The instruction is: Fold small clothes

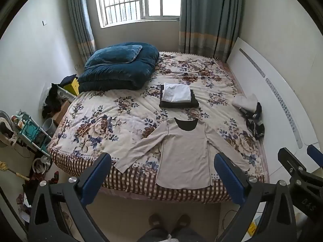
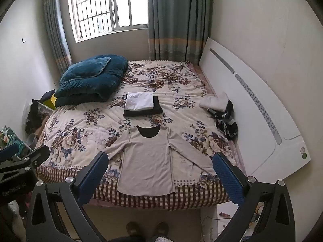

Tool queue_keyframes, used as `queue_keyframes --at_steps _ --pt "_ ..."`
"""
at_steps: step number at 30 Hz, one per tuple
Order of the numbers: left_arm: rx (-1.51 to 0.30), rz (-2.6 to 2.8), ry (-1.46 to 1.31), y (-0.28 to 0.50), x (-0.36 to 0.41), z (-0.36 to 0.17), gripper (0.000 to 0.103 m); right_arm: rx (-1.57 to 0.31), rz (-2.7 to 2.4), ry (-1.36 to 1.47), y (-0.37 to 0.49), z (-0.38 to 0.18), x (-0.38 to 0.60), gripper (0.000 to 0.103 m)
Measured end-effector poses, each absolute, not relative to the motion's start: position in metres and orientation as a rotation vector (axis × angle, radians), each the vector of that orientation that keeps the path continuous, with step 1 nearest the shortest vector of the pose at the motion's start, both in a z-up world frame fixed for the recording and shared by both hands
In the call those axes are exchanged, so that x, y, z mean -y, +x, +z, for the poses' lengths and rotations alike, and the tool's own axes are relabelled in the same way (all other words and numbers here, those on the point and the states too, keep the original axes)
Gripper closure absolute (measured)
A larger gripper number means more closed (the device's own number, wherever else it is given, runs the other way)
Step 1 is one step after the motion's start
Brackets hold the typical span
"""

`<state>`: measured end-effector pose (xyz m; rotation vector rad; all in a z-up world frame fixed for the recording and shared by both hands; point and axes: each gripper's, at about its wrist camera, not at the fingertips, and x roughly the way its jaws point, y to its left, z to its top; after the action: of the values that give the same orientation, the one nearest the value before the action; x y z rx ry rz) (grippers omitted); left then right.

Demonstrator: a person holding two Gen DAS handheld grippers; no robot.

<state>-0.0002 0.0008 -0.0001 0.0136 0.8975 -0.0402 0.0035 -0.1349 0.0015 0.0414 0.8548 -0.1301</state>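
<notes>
A beige long-sleeved shirt [image 1: 184, 153] lies flat on the floral bed, sleeves spread, its hem at the near edge; it also shows in the right wrist view [image 2: 147, 159]. Behind it sits a stack of folded clothes, white on dark [image 1: 177, 97] [image 2: 141, 102]. My left gripper [image 1: 163, 173] is open and empty, held high above the near bed edge. My right gripper [image 2: 161, 171] is open and empty at a similar height. Each gripper shows at the edge of the other's view [image 1: 302, 167] [image 2: 18, 159].
A blue folded quilt with a pillow [image 1: 119, 68] lies at the bed's far left. Loose white and dark clothes [image 1: 250, 111] lie by the white headboard [image 1: 272, 92] on the right. A cluttered rack [image 1: 30, 131] stands on the floor at left. The person's feet [image 1: 169, 221] are below.
</notes>
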Motion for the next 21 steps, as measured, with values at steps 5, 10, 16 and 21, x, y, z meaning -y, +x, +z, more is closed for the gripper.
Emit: queue_keyframes --at_steps 5,10,16,21 --pt "-0.9 -0.037 0.015 0.0013 -0.0006 -0.0005 0.0 -0.853 -0.13 0.032 0.003 0.0025 0.1343 0.0" --pt "-0.898 -0.037 0.019 -0.0012 -0.0024 0.0023 0.0 -0.853 -0.133 0.032 0.0028 0.0041 0.1337 0.0" --pt "-0.897 -0.037 0.019 -0.0007 -0.0065 0.0048 0.0 -0.85 -0.135 0.03 0.0036 0.0057 0.1331 0.0" --pt "-0.895 -0.035 0.021 0.0011 -0.0011 0.0087 0.0 -0.85 -0.135 0.031 0.0035 0.0066 0.1327 0.0"
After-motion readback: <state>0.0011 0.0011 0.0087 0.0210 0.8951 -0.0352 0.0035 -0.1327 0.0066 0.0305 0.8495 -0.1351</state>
